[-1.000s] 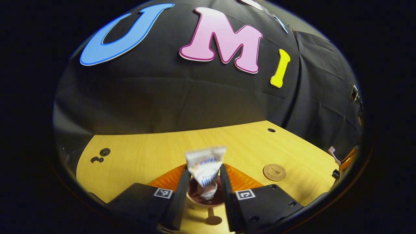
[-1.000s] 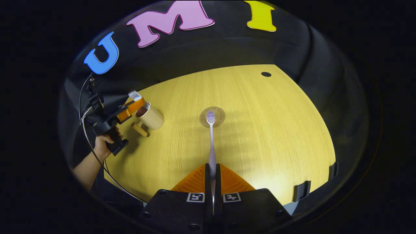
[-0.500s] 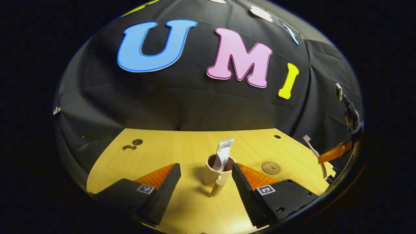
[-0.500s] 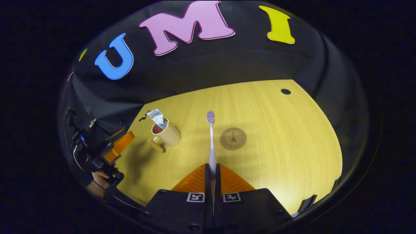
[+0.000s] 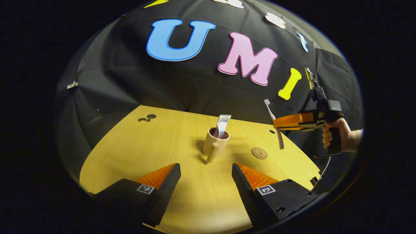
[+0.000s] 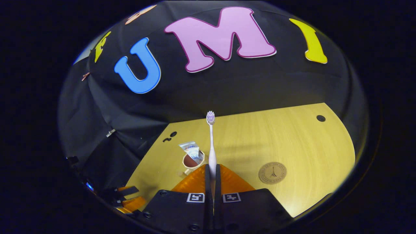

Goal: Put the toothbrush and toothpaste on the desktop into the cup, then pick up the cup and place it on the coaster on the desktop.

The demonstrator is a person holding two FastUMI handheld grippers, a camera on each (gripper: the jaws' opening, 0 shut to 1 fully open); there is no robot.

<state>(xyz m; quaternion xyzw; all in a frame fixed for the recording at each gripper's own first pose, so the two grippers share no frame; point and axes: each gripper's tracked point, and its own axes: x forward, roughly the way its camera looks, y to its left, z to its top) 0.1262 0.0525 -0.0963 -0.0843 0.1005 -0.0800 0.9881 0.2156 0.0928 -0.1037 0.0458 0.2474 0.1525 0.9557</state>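
With its jaws apart, the left gripper (image 5: 204, 182) faces the cup (image 5: 215, 143) holding the toothpaste (image 5: 222, 125); the right gripper (image 6: 211, 182), clamped on the toothbrush (image 6: 211, 143), must next lower it inside, coaster (image 6: 272, 173) waiting rightward.

We see a pale wooden desktop (image 5: 156, 146) carrying two things — a beige cup (image 5: 215, 144) with its handle toward us, and, well apart to its right, a round brown coaster (image 5: 259, 153) lying flat.
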